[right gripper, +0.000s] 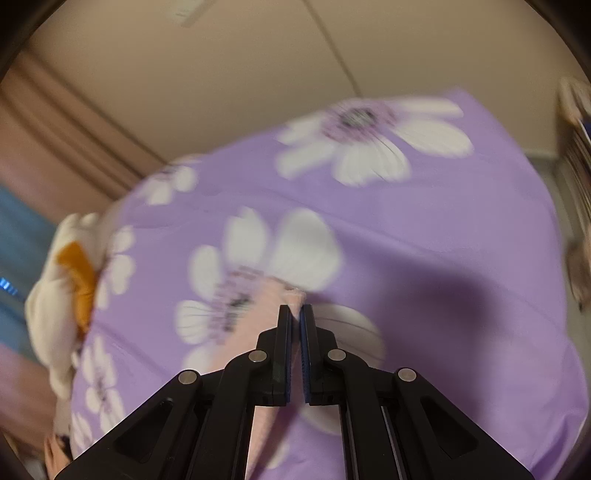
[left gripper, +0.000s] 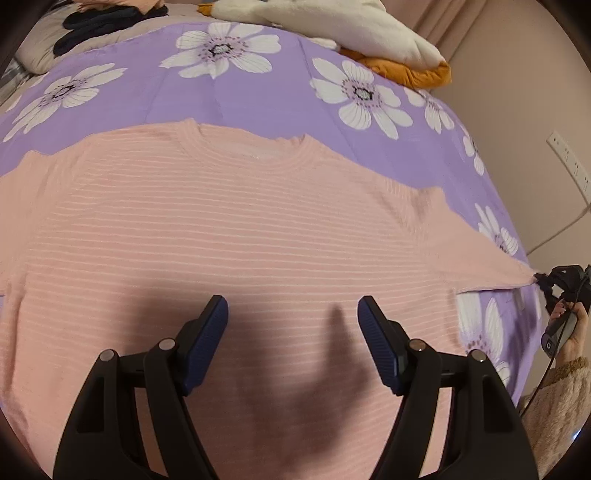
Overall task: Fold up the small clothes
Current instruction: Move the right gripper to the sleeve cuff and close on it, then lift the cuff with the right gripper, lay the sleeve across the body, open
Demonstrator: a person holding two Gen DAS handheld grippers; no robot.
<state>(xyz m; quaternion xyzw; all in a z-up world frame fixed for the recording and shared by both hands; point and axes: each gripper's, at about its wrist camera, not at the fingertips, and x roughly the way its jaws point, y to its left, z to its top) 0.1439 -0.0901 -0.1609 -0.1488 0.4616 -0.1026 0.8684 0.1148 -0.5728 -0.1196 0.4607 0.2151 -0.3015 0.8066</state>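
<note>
A pink striped sweater (left gripper: 229, 229) lies spread flat on a purple flowered bedspread (left gripper: 280, 99), collar away from me. My left gripper (left gripper: 291, 314) is open and empty, hovering over the sweater's lower body. My right gripper (left gripper: 539, 278) is at the far right, shut on the end of the sweater's right sleeve (left gripper: 480, 258), which is pulled out straight. In the right wrist view the right gripper (right gripper: 295, 312) pinches the pink sleeve cuff (right gripper: 291, 293) above the bedspread (right gripper: 424, 229); that view is motion-blurred.
A white and orange plush toy (left gripper: 354, 26) lies at the bed's far edge and shows in the right wrist view (right gripper: 62, 280). Dark clothes (left gripper: 96, 26) lie on a pillow at far left. A wall (left gripper: 524, 92) with a socket strip (left gripper: 570, 160) borders the bed's right side.
</note>
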